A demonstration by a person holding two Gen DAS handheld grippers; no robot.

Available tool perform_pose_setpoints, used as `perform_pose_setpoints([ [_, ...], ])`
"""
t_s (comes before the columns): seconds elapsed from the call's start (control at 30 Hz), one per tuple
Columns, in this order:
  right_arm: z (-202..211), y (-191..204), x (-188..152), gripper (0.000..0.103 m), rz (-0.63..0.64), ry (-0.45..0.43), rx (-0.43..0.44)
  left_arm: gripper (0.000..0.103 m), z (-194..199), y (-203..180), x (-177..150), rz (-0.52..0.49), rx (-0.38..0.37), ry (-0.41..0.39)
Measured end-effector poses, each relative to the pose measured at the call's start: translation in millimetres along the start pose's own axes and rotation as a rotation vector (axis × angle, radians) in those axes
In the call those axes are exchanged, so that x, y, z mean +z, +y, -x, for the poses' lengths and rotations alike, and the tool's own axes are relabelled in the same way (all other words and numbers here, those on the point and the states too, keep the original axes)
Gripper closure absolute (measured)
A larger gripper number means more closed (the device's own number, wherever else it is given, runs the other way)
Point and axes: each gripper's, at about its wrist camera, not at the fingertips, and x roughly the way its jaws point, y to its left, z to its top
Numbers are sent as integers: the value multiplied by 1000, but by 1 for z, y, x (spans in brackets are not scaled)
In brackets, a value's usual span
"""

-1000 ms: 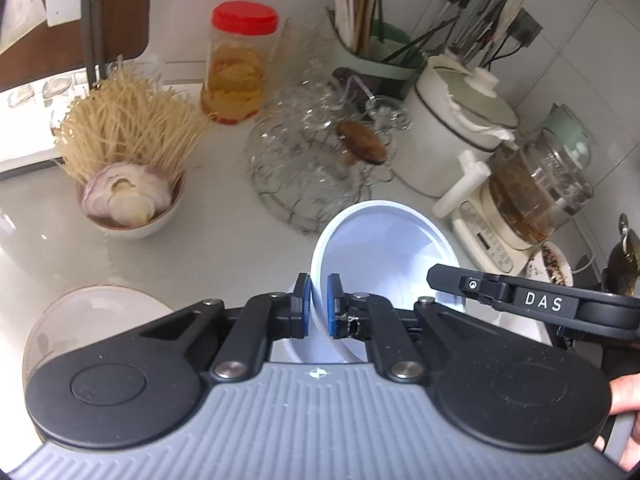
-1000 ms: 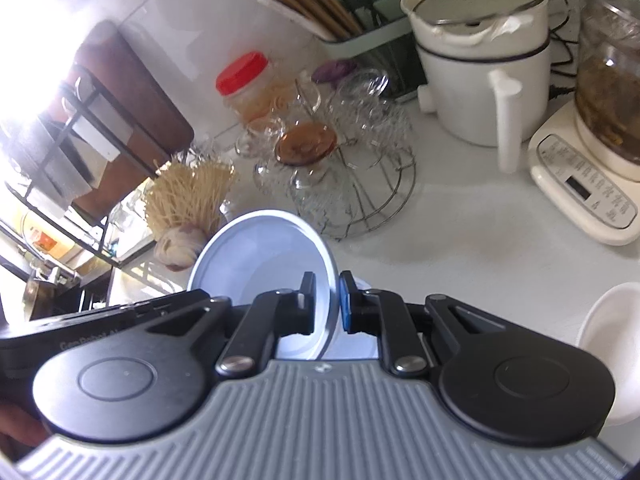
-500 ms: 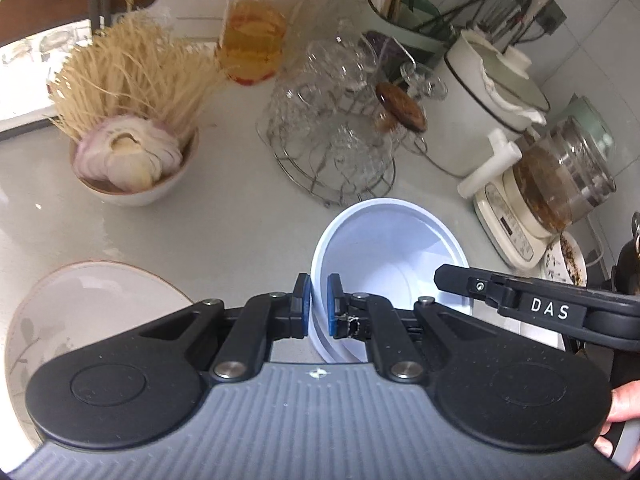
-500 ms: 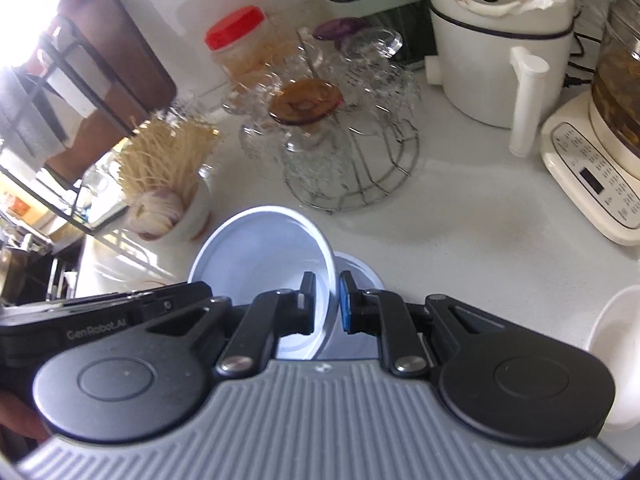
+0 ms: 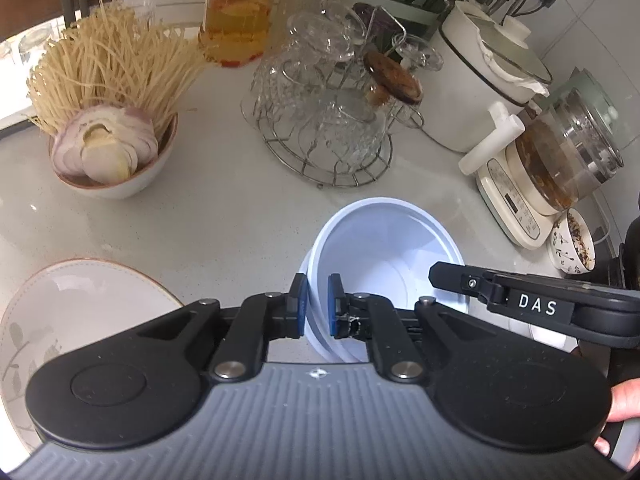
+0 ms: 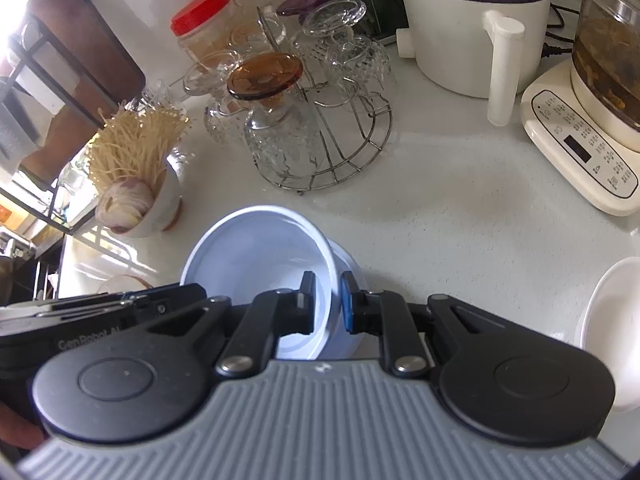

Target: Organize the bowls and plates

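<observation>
Left gripper [image 5: 314, 305] angled steeply down, jaws nearly together, blue pads clamped either side of a thin wall of the pale blue bowl [image 5: 384, 248], near rim on its left side. Right gripper [image 6: 327, 303] same steep downward tilt, jaws also narrow, one pad inside and one outside the bowl's right rim. Both grippers hold the same bowl from opposite sides. In the left wrist view the right gripper's black arm reaches in from the right, with fingertips [image 5: 624, 402] of a hand behind it, probably wrapped on its handle, mostly cut off.
</observation>
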Motion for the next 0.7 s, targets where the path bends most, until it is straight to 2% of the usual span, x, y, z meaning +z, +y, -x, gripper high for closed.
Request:
perform_pose_setpoints([
  [0.07,1,-1,1,86,-4,-3,-3,89,0,0,1,9,-3,8],
  [0.13,3,-1,1,86,-3,-8,-11,74,1,-1,1,5,3,2],
  [0.17,4,-1,1,84,-5,-10,-16,71,3,-1,0,1,5,-4],
  [0.2,5,-1,1,75,-8,-14,-17,68,4,-1,0,-1,3,-11],
  [0.27,8,-3,0,62,-21,-31,-12,68,6,-2,0,-4,5,-16],
  [0.5,25,-6,-1,63,-22,-99,-4,68,24,-8,2,-16,-6,-60],
  [0.7,55,-1,-1,63,2,-207,-7,68,48,-17,10,-39,-10,-128],
])
